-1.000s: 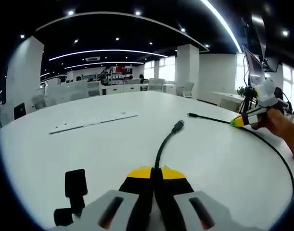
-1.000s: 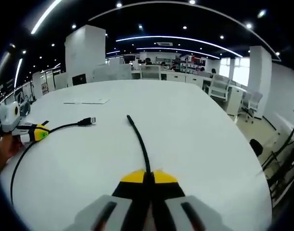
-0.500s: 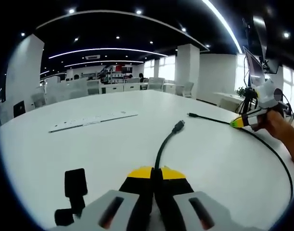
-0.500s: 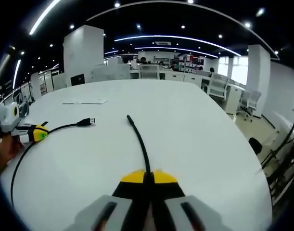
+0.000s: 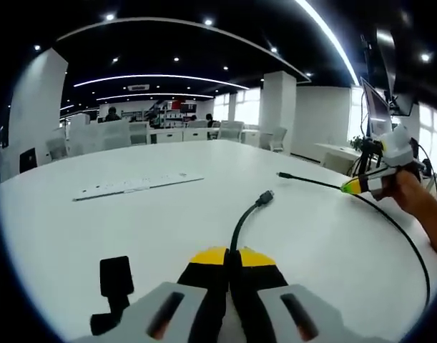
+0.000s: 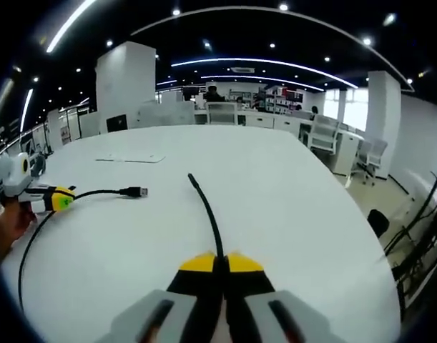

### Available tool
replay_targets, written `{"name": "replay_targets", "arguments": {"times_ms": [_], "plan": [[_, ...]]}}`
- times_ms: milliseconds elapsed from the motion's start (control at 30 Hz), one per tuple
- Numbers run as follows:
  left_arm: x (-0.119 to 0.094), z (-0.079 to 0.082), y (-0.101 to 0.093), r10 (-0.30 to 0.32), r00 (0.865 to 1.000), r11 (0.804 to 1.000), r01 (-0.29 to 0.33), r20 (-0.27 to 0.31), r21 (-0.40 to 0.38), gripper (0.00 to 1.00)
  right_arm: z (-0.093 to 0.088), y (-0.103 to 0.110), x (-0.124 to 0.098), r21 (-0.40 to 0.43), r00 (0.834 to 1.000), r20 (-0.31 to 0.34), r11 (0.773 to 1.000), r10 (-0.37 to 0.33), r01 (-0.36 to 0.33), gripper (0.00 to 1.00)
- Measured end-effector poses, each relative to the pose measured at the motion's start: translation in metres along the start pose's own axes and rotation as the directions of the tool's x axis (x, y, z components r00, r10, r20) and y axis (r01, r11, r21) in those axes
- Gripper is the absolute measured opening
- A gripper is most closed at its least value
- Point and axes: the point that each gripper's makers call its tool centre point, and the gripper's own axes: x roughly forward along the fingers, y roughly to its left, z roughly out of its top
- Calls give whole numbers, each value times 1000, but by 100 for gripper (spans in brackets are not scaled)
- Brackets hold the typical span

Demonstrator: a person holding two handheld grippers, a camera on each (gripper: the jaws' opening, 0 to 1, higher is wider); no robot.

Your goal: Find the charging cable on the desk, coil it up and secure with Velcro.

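- Left gripper view: left tool clamped on the charging cable, near its plug end.
- Right tool clamps the other end; cable uncoiled on the table, Velcro step not yet done.

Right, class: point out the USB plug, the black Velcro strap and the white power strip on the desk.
USB plug (image 5: 264,196), left gripper view, on the connector's metal tip.
Black Velcro strap (image 5: 115,277), left gripper view, on its wide flat end.
White power strip (image 5: 136,185), left gripper view, mid-length of its top face.
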Motion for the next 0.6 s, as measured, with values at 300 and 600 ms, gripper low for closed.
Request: {"name": "replay_targets", "arguments": {"times_ms": [300, 600], "plan": [[-2, 7, 9, -1, 1000, 1000, 1, 15, -4, 4, 6, 7, -5, -10, 1000, 13, 1000, 11, -10, 4], [-13, 18, 5, -11, 999, 1000, 10, 48, 11, 4, 12, 16, -9, -16, 999, 21, 999, 31, -31, 4]]}}
